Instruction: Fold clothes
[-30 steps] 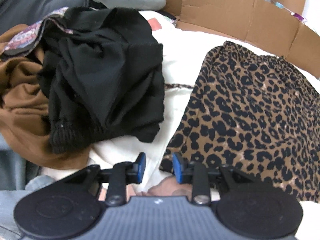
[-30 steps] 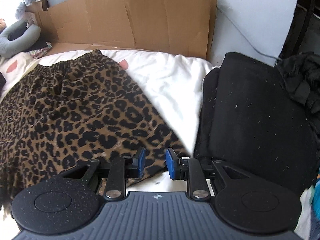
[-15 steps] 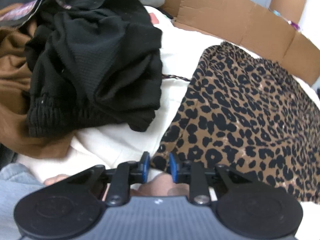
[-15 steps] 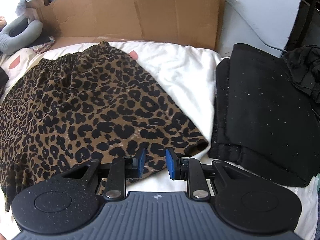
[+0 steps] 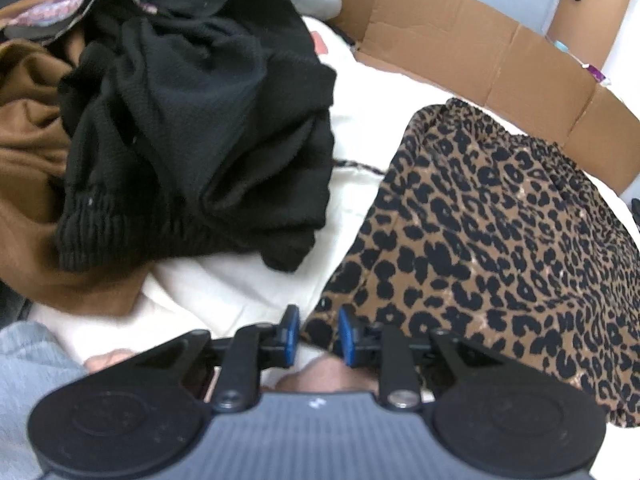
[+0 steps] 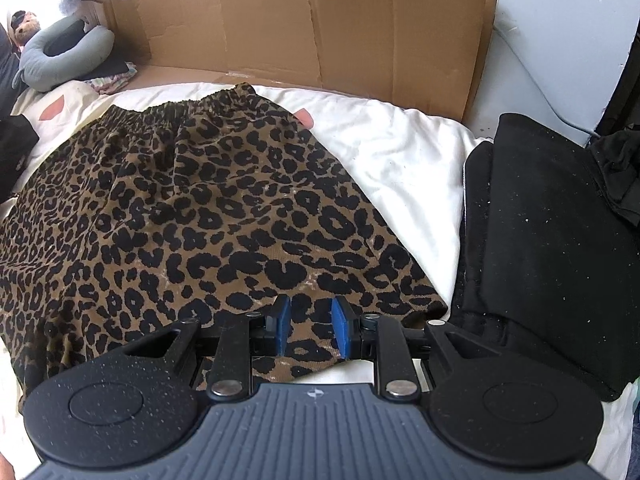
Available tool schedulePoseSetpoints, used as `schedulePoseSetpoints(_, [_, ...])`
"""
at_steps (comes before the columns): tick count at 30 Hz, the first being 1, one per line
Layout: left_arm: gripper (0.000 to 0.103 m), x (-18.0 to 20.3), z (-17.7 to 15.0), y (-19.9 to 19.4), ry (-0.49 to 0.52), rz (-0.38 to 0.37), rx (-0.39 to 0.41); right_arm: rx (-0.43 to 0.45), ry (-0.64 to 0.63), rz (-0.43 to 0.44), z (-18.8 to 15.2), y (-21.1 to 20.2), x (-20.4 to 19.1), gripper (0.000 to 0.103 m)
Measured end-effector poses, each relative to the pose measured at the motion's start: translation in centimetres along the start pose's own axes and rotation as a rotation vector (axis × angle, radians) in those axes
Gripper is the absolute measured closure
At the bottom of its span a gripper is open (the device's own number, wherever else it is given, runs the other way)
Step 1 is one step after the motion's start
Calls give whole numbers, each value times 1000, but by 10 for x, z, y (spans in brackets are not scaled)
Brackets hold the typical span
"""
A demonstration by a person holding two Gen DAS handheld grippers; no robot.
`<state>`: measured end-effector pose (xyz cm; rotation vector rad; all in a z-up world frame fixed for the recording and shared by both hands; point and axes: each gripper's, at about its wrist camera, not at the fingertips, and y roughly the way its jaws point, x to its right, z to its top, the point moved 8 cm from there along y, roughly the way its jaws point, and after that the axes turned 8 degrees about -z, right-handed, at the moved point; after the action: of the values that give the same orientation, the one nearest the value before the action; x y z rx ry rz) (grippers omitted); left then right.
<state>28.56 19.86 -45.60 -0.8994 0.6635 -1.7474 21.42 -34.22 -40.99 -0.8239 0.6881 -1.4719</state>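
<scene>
A leopard-print skirt (image 6: 208,208) lies flat on the white bedding (image 6: 400,148), its elastic waistband at the far end. In the left wrist view the skirt (image 5: 500,240) fills the right side. My left gripper (image 5: 318,336) is open, with the skirt's near left hem corner between its blue pads. My right gripper (image 6: 308,322) is open, its pads over the skirt's near right hem edge.
A heap of black (image 5: 200,132) and brown (image 5: 28,168) clothes lies left of the skirt. Folded black garments (image 6: 552,240) lie right of it. Cardboard sheets (image 6: 320,28) stand along the back. A grey neck pillow (image 6: 64,56) lies at the far left.
Both grippers have moved forward onto the skirt's near hem. The left jaws narrowed half a second ago and are a little wider now. The right jaws stay open.
</scene>
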Motion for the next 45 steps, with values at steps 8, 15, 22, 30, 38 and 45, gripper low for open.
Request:
schedulePoseSetpoints(8, [74, -2, 0, 6, 11, -34, -32, -13, 13, -7, -4, 4, 4, 73])
schedulePoseSetpoints(15, [85, -15, -6, -2, -141, -128, -28, -40, 9, 3, -17, 12, 2, 72])
schedulePoseSetpoints(22, [88, -28, -4, -3, -334, -210, 26, -52, 8, 11, -26, 15, 2, 72])
schedulePoseSetpoints(30, [85, -34, 1, 8, -393, -223, 46, -54, 29, 19, -26, 19, 2, 72])
schedulePoseSetpoints(38, [87, -44, -5, 6, -495, -336, 28, -62, 40, 64, -30, 25, -8, 72])
schedulePoseSetpoints(45, [98, -41, -2, -12, -517, -383, 71, -28, 41, 94, -29, 18, -17, 60])
